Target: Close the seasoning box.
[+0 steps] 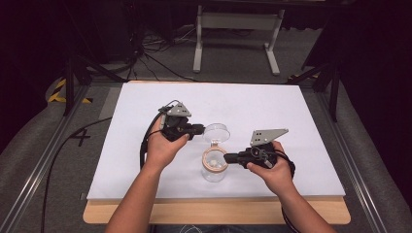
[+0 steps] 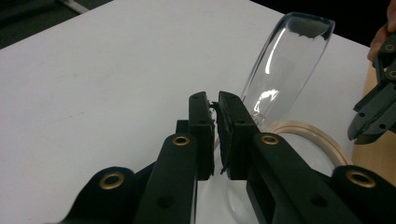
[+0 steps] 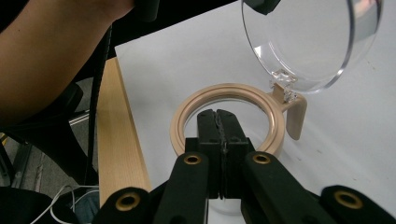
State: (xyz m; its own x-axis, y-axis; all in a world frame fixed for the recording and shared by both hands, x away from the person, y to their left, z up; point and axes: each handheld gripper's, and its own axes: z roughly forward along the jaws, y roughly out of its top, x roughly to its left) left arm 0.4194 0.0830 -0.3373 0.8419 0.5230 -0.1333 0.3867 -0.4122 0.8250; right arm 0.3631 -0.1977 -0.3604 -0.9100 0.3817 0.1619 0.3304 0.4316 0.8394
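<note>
With the clear jar (image 1: 214,167) stood on the white tabletop (image 1: 145,145), its rim pinched by the right gripper (image 3: 222,122) and its hinged lid (image 3: 308,42) clamped open by the left gripper (image 2: 214,116), tipping is risked if either is pulled unevenly.

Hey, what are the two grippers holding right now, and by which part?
The left gripper pinches the rim of the jar's open clear lid. The right gripper is shut at the jar's tan rim, seemingly clamping its near edge.
</note>
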